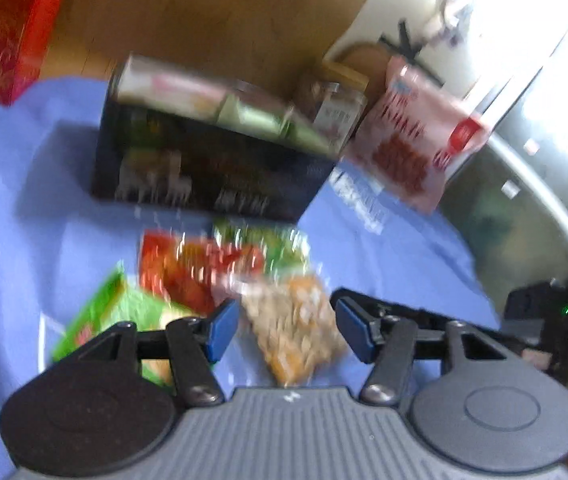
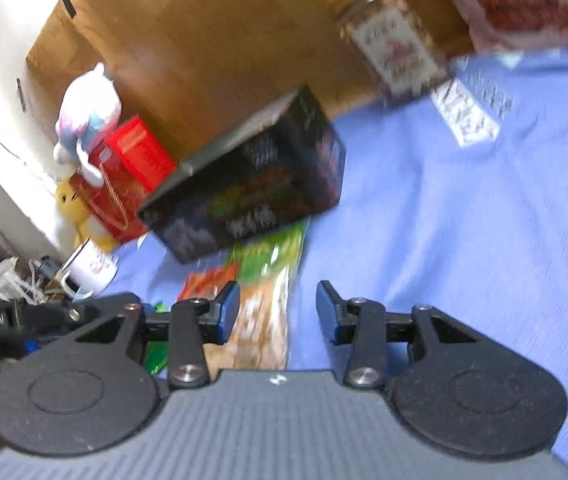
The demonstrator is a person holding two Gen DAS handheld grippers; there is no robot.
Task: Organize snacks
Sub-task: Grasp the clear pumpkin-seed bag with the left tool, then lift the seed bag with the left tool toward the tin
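Note:
A black box [image 1: 211, 168] stands on the blue cloth [image 1: 23, 208] with pale packets [image 1: 203, 100] in it. In front of it lie several snack packs: a clear pack of nuts [image 1: 296, 332], a red pack [image 1: 187, 268] and green packs [image 1: 111, 312]. My left gripper [image 1: 288, 328] is open, its blue pads either side of the nut pack, just above it. In the right wrist view my right gripper [image 2: 277, 312] is open, with the nut pack [image 2: 259, 328] by its left pad. The black box [image 2: 255, 184] stands beyond it.
A glass jar with a yellow lid [image 1: 336, 108] and a pink snack bag [image 1: 412, 140] stand right of the box, with a white label [image 1: 360, 196] on the cloth. A red box [image 2: 131, 172], plush toys [image 2: 87, 112] and a mug [image 2: 91, 272] are left. A brown board [image 1: 223, 12] is behind.

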